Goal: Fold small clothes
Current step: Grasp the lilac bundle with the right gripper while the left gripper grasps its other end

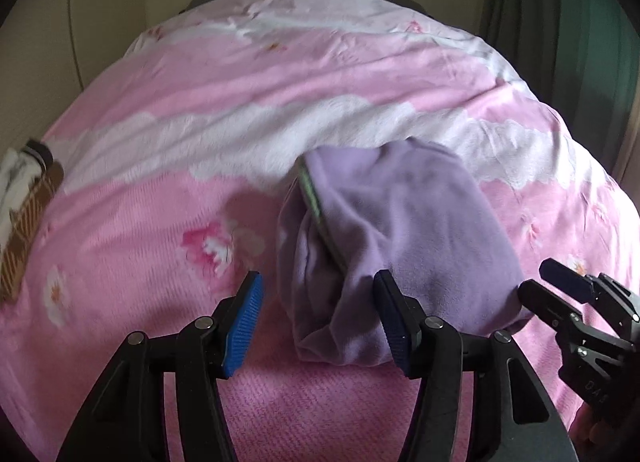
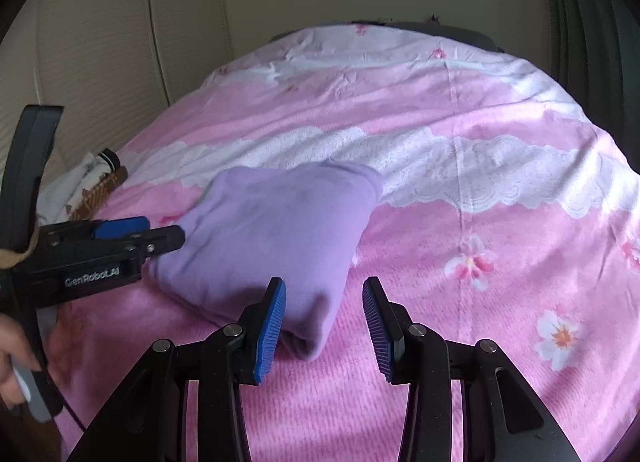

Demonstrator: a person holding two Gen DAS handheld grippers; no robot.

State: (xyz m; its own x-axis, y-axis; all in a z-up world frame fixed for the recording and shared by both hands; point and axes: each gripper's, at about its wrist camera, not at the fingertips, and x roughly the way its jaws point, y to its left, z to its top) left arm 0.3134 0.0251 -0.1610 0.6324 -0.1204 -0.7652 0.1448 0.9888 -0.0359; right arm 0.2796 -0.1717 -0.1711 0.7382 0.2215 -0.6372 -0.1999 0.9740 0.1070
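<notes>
Folded purple garment [image 2: 276, 238] lies diagonally

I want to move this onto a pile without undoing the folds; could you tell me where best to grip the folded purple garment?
Probably grip the purple garment at its near rounded folded edge, coming in low from the front with the right gripper, whose jaws stand open there. All layers meet in that fold, so it should lift as one bundle. The left gripper could steady the opposite side.
</notes>
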